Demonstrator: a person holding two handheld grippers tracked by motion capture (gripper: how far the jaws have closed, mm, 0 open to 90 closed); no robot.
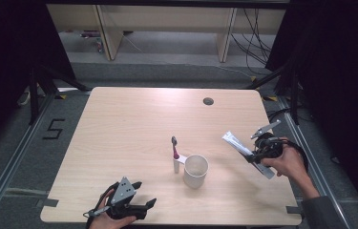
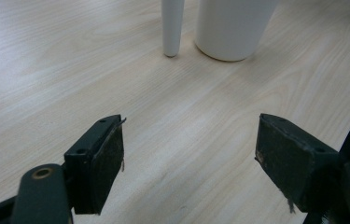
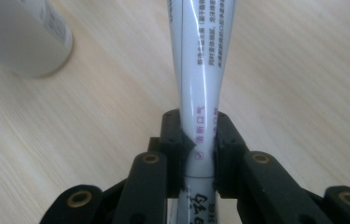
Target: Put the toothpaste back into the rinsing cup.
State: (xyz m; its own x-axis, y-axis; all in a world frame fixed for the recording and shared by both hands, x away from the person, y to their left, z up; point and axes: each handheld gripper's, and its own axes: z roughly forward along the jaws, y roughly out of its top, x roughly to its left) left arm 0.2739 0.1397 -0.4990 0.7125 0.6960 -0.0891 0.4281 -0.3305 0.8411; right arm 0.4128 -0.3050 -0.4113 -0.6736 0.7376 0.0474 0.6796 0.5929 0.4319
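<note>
A: The right gripper was clamped on the tube, jaws pinched in on its lower body, out past the table's right side, clear of the wood.

B: And the left gripper?

A: Down at the near edge, jaws wide apart with nothing between them (just bare wood showing in its own view).

B: What worried you?

A: The tube was soft and glossy. My read: pinched that narrowly, it could twist or slide in the pads, or squeeze paste out if the cap were loose.

B: The cup?

A: Mid-table, with a toothbrush standing just beside it. A swing in that direction could clip the brush and topple it.
</note>
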